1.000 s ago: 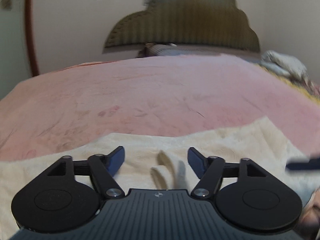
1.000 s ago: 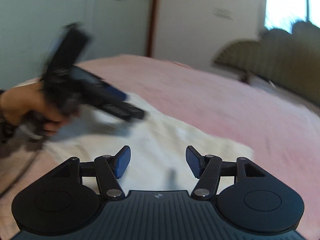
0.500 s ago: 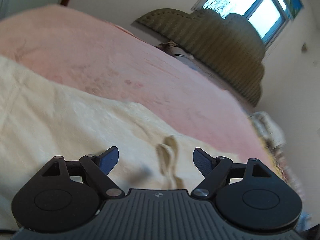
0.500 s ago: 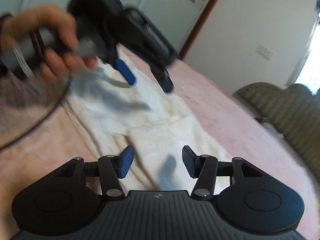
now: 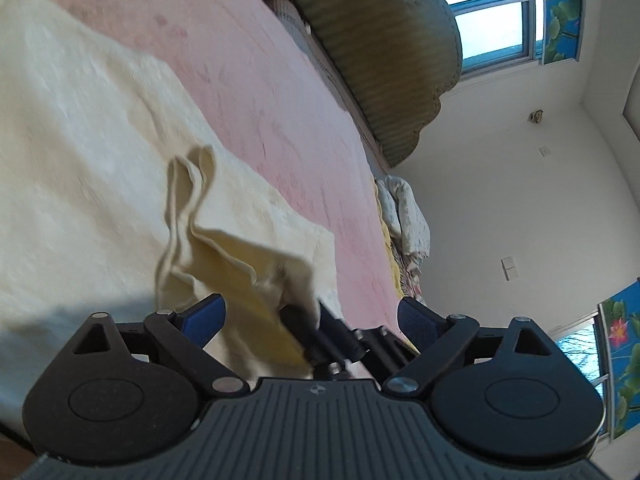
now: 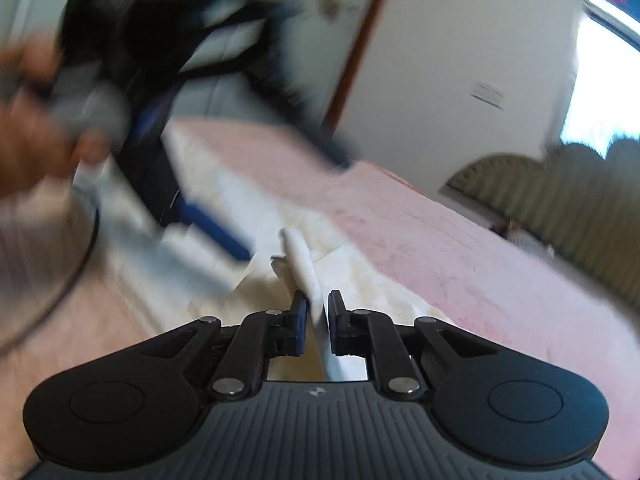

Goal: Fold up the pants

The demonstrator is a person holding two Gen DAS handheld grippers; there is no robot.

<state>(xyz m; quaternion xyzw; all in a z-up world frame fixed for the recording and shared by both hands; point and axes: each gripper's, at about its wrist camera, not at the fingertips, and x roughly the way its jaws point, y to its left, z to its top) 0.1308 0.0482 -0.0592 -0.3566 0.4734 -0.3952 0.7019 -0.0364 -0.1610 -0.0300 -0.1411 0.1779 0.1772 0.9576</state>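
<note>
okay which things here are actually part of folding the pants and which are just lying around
Part of the job:
- pants, cream, spread on the bed
- right tongs, shut on a pants edge
- left tongs, open

Lying about:
- pink blanket
- headboard
- bundled bedding at the bed's edge
- window

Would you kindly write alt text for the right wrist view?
The right tool is shut on a fold of cream pants lying on a pink bed. The left tool, blurred, hovers at upper left.
</note>
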